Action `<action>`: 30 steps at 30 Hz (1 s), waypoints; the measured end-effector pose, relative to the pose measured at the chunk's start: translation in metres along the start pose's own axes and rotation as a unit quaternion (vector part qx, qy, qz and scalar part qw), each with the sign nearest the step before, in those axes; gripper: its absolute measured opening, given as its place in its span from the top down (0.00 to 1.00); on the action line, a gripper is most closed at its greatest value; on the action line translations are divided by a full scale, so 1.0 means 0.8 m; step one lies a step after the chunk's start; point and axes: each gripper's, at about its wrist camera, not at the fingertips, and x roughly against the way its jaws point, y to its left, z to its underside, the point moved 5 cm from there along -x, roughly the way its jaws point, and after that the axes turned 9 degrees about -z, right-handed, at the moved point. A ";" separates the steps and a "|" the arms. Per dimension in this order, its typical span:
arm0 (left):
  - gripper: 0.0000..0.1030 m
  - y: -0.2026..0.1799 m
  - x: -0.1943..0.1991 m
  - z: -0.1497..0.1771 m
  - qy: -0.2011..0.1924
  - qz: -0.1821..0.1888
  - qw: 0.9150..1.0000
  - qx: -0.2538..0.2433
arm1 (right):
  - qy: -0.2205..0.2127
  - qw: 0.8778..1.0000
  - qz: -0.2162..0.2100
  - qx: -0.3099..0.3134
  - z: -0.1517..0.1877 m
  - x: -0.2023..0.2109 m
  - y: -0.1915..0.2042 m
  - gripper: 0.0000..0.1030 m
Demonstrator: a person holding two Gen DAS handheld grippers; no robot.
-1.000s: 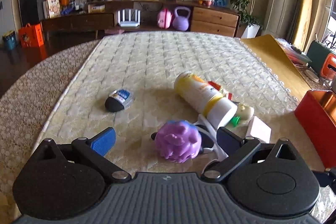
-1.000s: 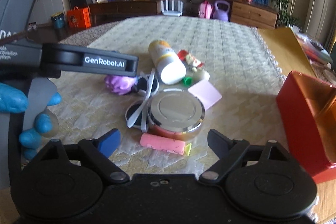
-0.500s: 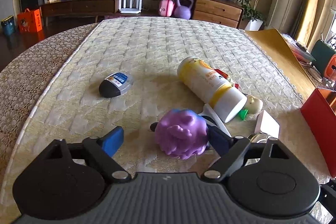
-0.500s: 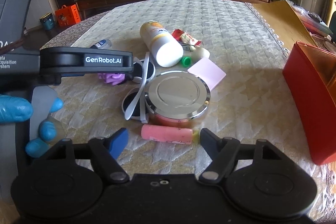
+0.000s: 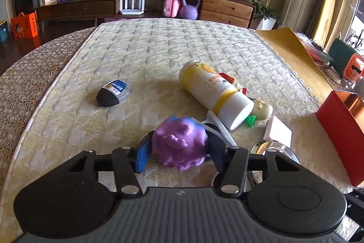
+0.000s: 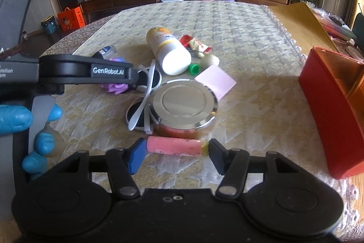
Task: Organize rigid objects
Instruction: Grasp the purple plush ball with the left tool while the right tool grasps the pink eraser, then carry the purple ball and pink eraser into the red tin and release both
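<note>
Closing in from both sides, the left gripper has its blue-padded fingers against the flanks of a lumpy purple rubber toy, partly closed and pressing on it as it sits on the quilted cream cloth. Beyond those fingertips lies a white and yellow plastic bottle on its side, with a small dark case with a blue label off to their left. The right gripper has also been narrowing, its pads touching the two ends of a pink cylindrical tube lying crosswise between them. Just past it stands a round silver-lidded tin, with white-framed sunglasses beside it and a red open box far to the right.
</note>
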 end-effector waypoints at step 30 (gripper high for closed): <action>0.48 -0.105 0.137 -0.029 -0.040 0.075 0.993 -0.083 | -0.099 0.994 0.030 -0.020 -0.041 0.178 -0.137 0.42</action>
